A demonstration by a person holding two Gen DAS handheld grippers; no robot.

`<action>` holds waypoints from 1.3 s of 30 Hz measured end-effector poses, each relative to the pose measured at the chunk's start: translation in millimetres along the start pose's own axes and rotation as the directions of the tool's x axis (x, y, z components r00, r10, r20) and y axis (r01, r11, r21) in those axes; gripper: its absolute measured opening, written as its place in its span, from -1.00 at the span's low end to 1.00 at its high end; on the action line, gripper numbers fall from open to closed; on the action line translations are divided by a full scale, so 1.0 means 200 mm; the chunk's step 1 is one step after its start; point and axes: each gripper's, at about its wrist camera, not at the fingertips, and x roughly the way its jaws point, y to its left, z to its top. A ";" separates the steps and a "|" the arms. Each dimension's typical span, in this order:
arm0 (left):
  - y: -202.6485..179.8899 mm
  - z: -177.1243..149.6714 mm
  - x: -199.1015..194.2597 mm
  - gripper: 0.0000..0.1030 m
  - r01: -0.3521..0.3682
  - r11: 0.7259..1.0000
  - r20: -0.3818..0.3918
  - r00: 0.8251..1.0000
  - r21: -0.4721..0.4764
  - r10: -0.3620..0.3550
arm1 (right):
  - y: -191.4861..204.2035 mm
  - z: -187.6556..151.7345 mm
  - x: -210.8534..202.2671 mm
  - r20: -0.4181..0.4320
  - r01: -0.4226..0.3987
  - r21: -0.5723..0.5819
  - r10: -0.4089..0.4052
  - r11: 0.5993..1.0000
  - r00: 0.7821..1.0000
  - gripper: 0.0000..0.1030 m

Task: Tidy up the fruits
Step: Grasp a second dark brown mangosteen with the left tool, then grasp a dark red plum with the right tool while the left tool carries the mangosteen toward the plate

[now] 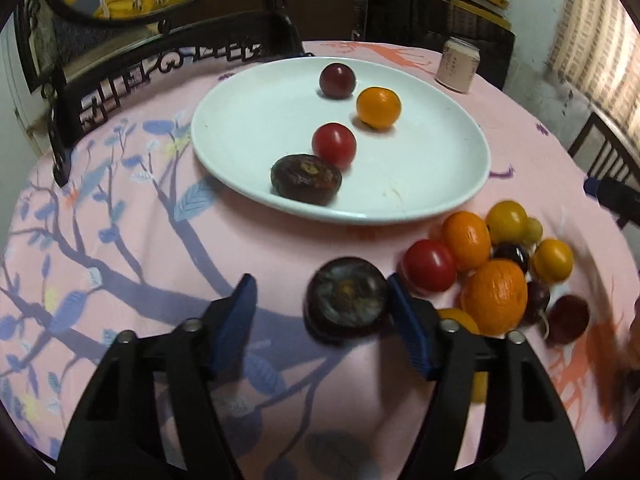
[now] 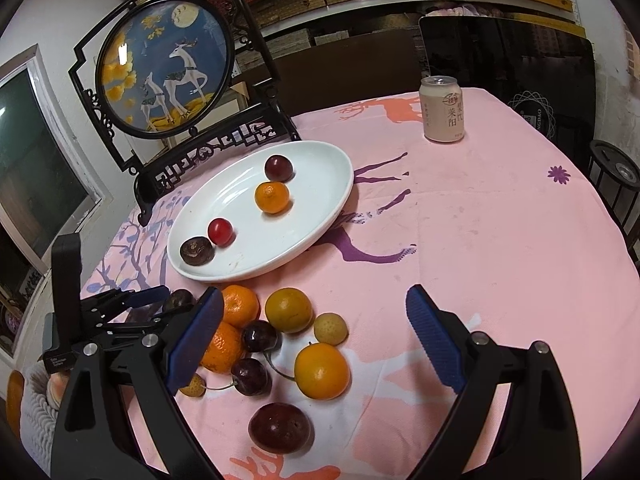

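Observation:
A white oval plate [image 1: 432, 168] [image 2: 320, 184] holds a dark plum [image 1: 337, 80], an orange [image 1: 378, 107], a red tomato [image 1: 334, 146] and a dark brown water chestnut [image 1: 306, 178]. My left gripper [image 1: 320, 304] is open around a second dark water chestnut [image 1: 347, 299] on the cloth; the right finger touches it, the left finger stands apart. A pile of loose fruit [image 1: 496, 268] [image 2: 288, 332] lies beside it: oranges, a red tomato, cherries, small yellow fruits. My right gripper [image 2: 316, 332] is open and empty above this pile. The left gripper [image 2: 148, 300] shows in the right wrist view.
A pink patterned tablecloth [image 2: 480, 240] covers the round table. A drink can [image 2: 442, 109] [image 1: 458, 65] stands at the far side. A black framed deer screen [image 2: 168, 68] stands behind the plate. A dark plum [image 2: 279, 427] lies near the front edge.

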 end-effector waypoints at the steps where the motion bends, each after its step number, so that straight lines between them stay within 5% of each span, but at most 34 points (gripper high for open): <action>1: -0.02 -0.02 -0.01 0.08 -0.020 0.999 0.006 1.000 0.031 0.019 | 0.00 0.00 0.00 0.001 0.002 -0.005 -0.002 1.000 1.000 0.79; 6: -0.01 -0.05 -0.03 0.09 -0.181 0.979 0.041 0.983 0.099 0.177 | 0.00 0.00 -0.01 -0.002 -0.001 -0.008 0.001 1.000 1.000 0.79; 10: 0.05 -0.03 -0.02 0.16 -0.156 0.987 0.040 0.987 0.030 0.154 | 0.01 -0.01 -0.01 -0.010 -0.011 -0.016 0.011 1.000 1.000 0.79; 28: 0.05 -0.02 0.00 0.41 -0.137 0.991 0.042 0.990 0.004 0.136 | 0.11 -0.33 -0.04 -0.135 -0.033 -0.148 0.013 0.988 0.991 0.68; 39: 0.02 -0.02 -0.01 -0.11 -0.104 0.994 0.041 0.994 0.027 0.103 | 0.20 -0.40 0.03 -0.167 0.003 -0.266 -0.049 0.964 0.985 0.13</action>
